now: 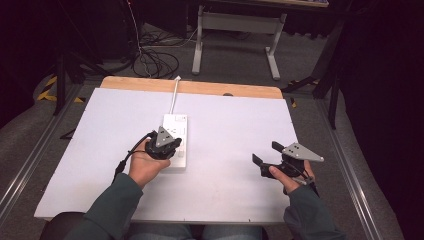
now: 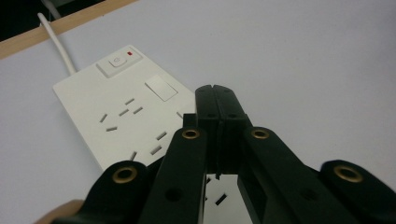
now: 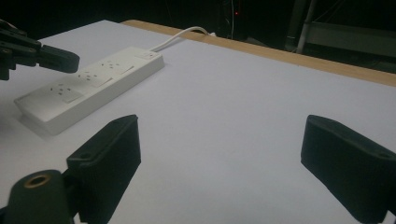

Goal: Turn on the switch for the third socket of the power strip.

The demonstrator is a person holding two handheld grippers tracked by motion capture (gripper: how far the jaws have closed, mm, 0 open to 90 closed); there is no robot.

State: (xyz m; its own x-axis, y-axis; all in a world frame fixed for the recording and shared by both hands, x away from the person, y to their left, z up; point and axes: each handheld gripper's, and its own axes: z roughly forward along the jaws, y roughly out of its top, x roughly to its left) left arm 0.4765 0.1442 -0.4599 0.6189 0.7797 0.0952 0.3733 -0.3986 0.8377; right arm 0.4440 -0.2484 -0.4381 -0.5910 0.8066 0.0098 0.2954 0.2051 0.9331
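White table (image 1: 240,150), dark room. My left gripper (image 2: 216,100) hung pinched shut, empty, over the power strip (image 2: 116,112). Right gripper (image 3: 219,158) sat wide open, holding nothing.

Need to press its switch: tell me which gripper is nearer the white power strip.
Left. The left gripper, jaws shut, hovers right over the power strip. The right gripper, jaws open, sits well off to the strip's right.
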